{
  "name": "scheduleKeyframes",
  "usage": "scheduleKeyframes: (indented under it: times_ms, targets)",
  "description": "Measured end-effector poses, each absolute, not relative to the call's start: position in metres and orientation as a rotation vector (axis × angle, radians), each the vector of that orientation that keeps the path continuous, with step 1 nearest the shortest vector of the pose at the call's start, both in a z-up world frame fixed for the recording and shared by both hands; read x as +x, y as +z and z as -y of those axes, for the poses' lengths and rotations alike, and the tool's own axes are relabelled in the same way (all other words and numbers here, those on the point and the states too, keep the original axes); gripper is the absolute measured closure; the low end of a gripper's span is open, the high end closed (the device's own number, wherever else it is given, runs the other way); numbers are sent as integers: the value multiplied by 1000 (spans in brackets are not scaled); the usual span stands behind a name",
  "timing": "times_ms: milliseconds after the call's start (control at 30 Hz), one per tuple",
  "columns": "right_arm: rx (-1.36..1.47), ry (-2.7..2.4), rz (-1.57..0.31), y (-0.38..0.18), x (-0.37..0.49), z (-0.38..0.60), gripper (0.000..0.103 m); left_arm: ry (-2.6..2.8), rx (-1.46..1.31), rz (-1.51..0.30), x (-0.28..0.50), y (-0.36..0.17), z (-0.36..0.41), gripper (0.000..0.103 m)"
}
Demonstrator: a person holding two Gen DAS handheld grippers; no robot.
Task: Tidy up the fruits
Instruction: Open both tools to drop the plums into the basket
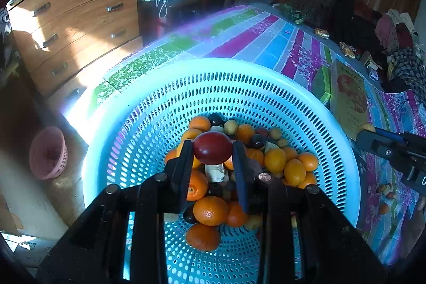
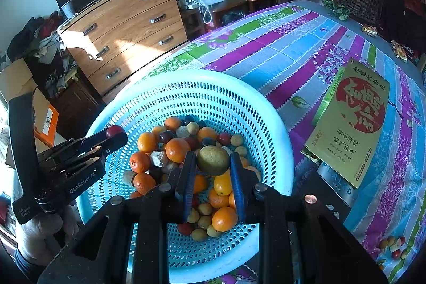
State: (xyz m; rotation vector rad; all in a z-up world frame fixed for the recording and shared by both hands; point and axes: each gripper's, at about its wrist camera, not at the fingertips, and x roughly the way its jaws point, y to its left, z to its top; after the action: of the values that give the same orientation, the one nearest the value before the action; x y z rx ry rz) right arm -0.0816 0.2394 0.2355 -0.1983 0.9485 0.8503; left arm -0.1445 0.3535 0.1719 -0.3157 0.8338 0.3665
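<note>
A light blue perforated basket [image 1: 266,81] [image 2: 202,81] on the striped tablecloth holds a pile of oranges [image 1: 275,160] [image 2: 177,149], dark plums and small yellowish fruits. My left gripper [image 1: 213,148] is shut on a dark red plum [image 1: 213,147] and holds it just above the pile; it also shows in the right wrist view [image 2: 114,133] over the basket's left rim. My right gripper [image 2: 213,160] is shut on a greenish-yellow fruit [image 2: 213,160] above the pile; its tip shows in the left wrist view [image 1: 368,135] at the basket's right rim.
A yellow box with a red circle [image 2: 354,121] [image 1: 348,97] lies right of the basket on a dark case [image 2: 332,188]. A wooden chest of drawers [image 2: 127,36] stands left of the table. A pink basket [image 1: 48,152] sits on the floor. Loose small fruits [image 1: 386,193] lie at right.
</note>
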Motion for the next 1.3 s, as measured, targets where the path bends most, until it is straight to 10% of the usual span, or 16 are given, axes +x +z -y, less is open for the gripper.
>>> scheduleKeyframes:
  times_ms: [1300]
  targets:
    - [-203,849,-961,224,-83,-240,64,386,-319,-860,-140,159,-353,61]
